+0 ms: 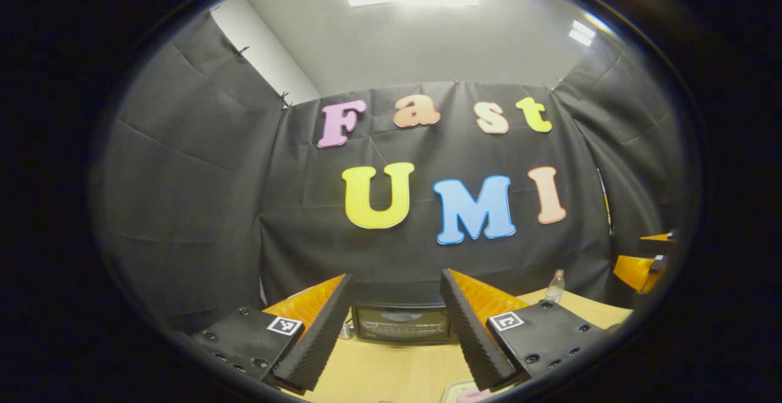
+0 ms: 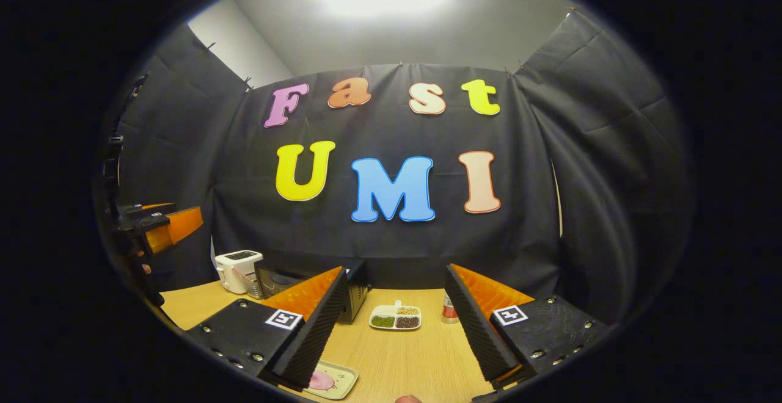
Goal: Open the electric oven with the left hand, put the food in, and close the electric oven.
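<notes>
The black electric oven (image 1: 400,322) stands on the wooden table (image 1: 391,372) with its glass door shut, straight ahead between the fingers of my left gripper (image 1: 396,278), which is open, empty and a good way short of it. In the right gripper view the oven (image 2: 284,278) sits left of centre, partly behind my right gripper's left finger. My right gripper (image 2: 393,268) is also open and empty, raised over the table. A small pale tray (image 2: 342,384) with pink food (image 2: 321,381) lies near the table's front; its edge (image 1: 467,394) peeks below my left gripper's right finger.
A white toaster (image 2: 238,270) stands left of the oven. A divided dish (image 2: 396,317) of several foods and a small red jar (image 2: 449,310) sit mid-table. A clear bottle (image 1: 555,286) stands at the back right. The other gripper (image 2: 165,226) hovers at the left.
</notes>
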`<control>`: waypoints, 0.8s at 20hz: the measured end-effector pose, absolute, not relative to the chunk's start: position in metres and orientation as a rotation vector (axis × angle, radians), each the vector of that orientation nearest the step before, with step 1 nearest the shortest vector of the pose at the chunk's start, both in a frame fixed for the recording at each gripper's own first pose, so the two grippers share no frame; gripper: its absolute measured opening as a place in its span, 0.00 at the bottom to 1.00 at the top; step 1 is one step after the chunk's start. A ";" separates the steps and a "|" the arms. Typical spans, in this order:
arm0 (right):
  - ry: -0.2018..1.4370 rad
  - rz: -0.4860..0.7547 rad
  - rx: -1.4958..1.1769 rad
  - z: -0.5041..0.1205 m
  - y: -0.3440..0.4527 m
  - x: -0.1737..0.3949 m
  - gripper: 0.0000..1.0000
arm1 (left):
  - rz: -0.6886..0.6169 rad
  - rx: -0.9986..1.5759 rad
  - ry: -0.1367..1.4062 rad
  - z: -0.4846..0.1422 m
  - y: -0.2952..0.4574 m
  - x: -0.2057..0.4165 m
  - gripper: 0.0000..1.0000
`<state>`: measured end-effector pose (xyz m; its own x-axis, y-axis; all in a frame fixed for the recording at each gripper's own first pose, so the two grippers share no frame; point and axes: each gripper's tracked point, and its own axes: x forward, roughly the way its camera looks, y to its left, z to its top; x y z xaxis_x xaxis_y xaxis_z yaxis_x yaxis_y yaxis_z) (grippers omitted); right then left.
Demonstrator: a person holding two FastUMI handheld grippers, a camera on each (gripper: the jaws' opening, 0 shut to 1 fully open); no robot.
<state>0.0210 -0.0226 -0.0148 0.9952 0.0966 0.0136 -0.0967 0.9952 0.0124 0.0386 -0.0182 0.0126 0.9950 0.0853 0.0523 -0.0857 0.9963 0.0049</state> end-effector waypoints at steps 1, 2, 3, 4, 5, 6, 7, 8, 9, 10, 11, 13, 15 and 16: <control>-0.015 0.089 0.011 -0.016 -0.023 0.024 0.98 | 0.081 0.007 -0.048 0.008 -0.017 0.048 0.95; -0.014 0.076 0.016 -0.017 -0.023 0.028 0.98 | 0.073 -0.001 -0.045 0.003 -0.016 0.060 1.00; -0.007 0.055 0.027 -0.018 -0.023 0.032 0.98 | 0.062 -0.012 -0.038 -0.001 -0.016 0.071 1.00; -0.001 0.040 0.037 -0.020 -0.023 0.035 0.98 | 0.051 -0.022 -0.029 -0.006 -0.014 0.083 1.00; -0.003 0.026 0.044 -0.020 -0.021 0.039 0.98 | 0.040 -0.029 -0.026 -0.009 -0.013 0.097 1.00; -0.004 0.012 0.044 -0.019 -0.019 0.044 0.98 | 0.032 -0.030 -0.025 -0.012 -0.010 0.112 1.00; 0.004 -0.003 0.040 -0.022 -0.019 0.049 0.98 | 0.024 -0.027 -0.022 -0.016 -0.007 0.124 1.00; 0.016 -0.021 0.037 -0.024 -0.019 0.054 0.98 | 0.015 -0.025 -0.015 -0.024 -0.006 0.138 1.00; 0.019 -0.038 0.038 -0.025 -0.019 0.058 0.98 | 0.001 -0.025 -0.010 -0.030 -0.006 0.150 1.00; 0.018 -0.056 0.042 -0.024 -0.018 0.062 0.98 | -0.009 -0.025 -0.001 -0.037 -0.005 0.164 1.00; 0.021 -0.075 0.043 -0.024 -0.019 0.066 0.98 | -0.021 -0.026 0.012 -0.046 -0.004 0.176 1.00; 0.033 -0.112 0.034 -0.028 -0.018 0.073 0.98 | -0.042 -0.036 0.041 -0.067 -0.004 0.200 1.00; 0.049 -0.143 0.021 -0.032 -0.018 0.078 0.98 | -0.060 -0.046 0.068 -0.085 -0.002 0.221 1.00; 0.056 -0.159 0.016 -0.034 -0.018 0.079 0.98 | -0.068 -0.046 0.083 -0.095 -0.001 0.232 0.95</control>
<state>0.0793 -0.0181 -0.0336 0.9858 -0.1580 -0.0569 0.1589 0.9872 0.0116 0.2323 -0.0010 -0.0950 0.9943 -0.0699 -0.0808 0.0661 0.9966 -0.0488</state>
